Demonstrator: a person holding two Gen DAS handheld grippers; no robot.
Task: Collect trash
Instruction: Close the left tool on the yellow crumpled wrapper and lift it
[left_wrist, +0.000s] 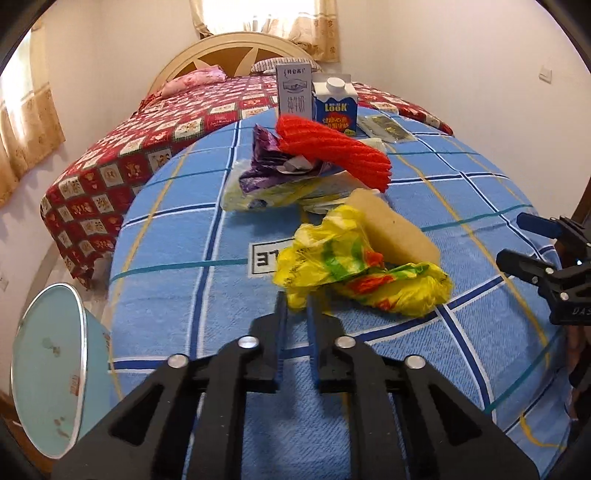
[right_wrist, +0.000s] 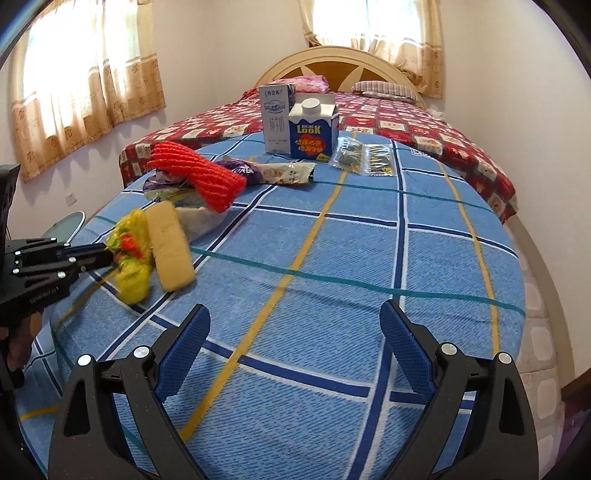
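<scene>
- Clamping left tongs (left_wrist: 295, 301) on yellow plastic bag (left_wrist: 354, 266), lying on blue checked worktop (right_wrist: 332, 258).
- Holding right tongs (right_wrist: 295, 321) apart, gripping nothing.
- Reading "LOOK" on blue carton (right_wrist: 312, 129), standing beside grey milk carton (right_wrist: 275, 118).

Wrappers (left_wrist: 364, 273) mid-table (right_wrist: 332, 258); two cartons (right_wrist: 303, 125) behind, bed (right_wrist: 424, 122) beyond, bin (left_wrist: 48, 369) at table's left.

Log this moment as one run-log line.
left hand-held gripper: shut on yellow plastic bag | right hand-held gripper: open, empty, over blue checked cloth | bin: at table's edge
</scene>
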